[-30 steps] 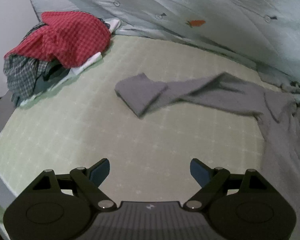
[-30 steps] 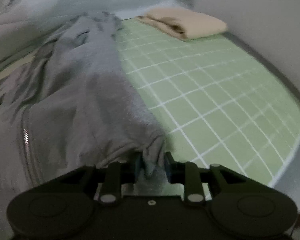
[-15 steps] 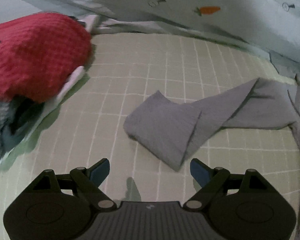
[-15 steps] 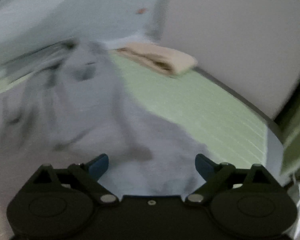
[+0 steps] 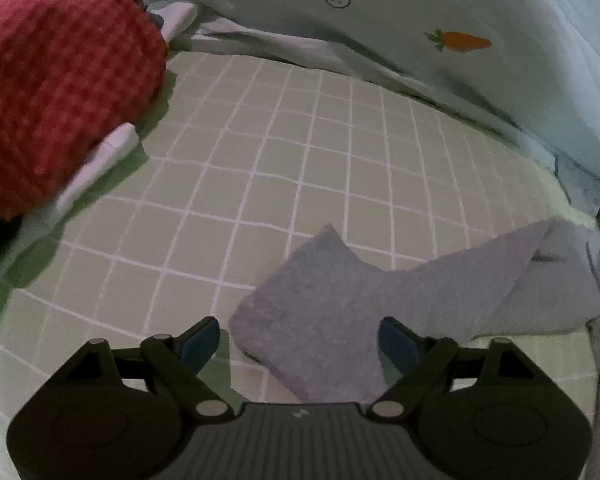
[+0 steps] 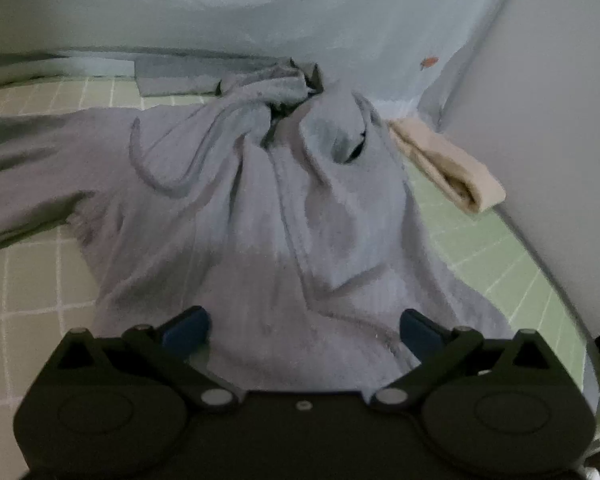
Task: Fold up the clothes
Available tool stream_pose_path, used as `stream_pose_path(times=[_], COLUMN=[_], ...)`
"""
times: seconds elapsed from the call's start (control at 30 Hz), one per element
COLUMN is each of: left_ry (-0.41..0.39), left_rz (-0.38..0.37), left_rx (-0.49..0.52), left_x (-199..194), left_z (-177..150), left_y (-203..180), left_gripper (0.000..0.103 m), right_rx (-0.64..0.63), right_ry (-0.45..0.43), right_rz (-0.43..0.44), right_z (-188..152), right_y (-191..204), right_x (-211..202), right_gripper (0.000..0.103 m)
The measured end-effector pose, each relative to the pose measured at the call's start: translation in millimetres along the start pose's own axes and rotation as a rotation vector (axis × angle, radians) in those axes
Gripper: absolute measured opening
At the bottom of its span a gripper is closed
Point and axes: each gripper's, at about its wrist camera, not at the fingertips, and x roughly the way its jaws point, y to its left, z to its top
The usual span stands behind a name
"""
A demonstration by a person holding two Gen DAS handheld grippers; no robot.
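Grey hoodie (image 6: pixel 268 208) is sprawled across the green grid-pattern sheet (image 5: pixel 284 168), one sleeve (image 5: pixel 340 312) stretched toward my left gripper (image 5: pixel 299 344). Its jaws are closing around the cuff but the pads aren't pressing it yet. My right gripper (image 6: pixel 303 330) is opening wide over the hem, gripping nothing. Pale carrot-print quilt (image 5: pixel 460 20) is bunched along the back, with a red checked pile (image 5: pixel 56 92) at the left and a folded beige cloth (image 6: pixel 448 164) by the wall (image 6: pixel 540 80).

grey hoodie (image 6: pixel 260 208) | rumpled, spread on bed | sleeve (image 5: pixel 328 320) outstretched
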Motion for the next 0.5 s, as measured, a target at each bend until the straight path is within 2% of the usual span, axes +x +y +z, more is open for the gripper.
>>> stream_pose_path(times=[0.03,0.07,0.1,0.13,0.17,0.2,0.23,0.3,0.47,0.5], left_ry=[-0.001,-0.001,0.000,0.002,0.000,-0.003,-0.008,-0.020,-0.077,-0.086], left_rz=[0.012,0.031,0.047,0.061,0.056,0.044,0.033,0.011,-0.040,-0.036], left_rx=[-0.020,-0.040,-0.059,-0.078,-0.112,-0.150,-0.193,-0.283,-0.493,-0.516], left_x=[0,0,-1,-2,-6,-11,-17,-29,-64,-70], left_z=[0,0,0,0,0,0,-1,-4,-28,-32], left_y=[0,0,2,3,7,11,17,29,60,63], left_gripper=[0.058,0.052,0.035,0.023,0.021,0.013,0.010,0.009,0.009,0.001], right_rx=[-0.004,-0.012,-0.023,-0.035,-0.048,-0.064,-0.083,-0.110,-0.104,-0.103], right_ry=[-0.028,-0.058,-0.093,-0.124,-0.142,-0.156,-0.162,-0.173,-0.172,-0.172], right_rz=[-0.011,-0.025,-0.042,-0.060,-0.077,-0.093,-0.111,-0.137,-0.132,-0.132], right_z=[-3,-7,-12,-16,-17,-17,-17,-17,-16,-16], right_y=[2,6,9,13,17,20,23,29,26,26], right_x=[-1,-3,-6,-9,-11,-13,-13,-14,-13,-13], right_gripper=[0.103,0.103,0.103,0.103,0.103,0.103,0.103,0.103,0.103,0.103])
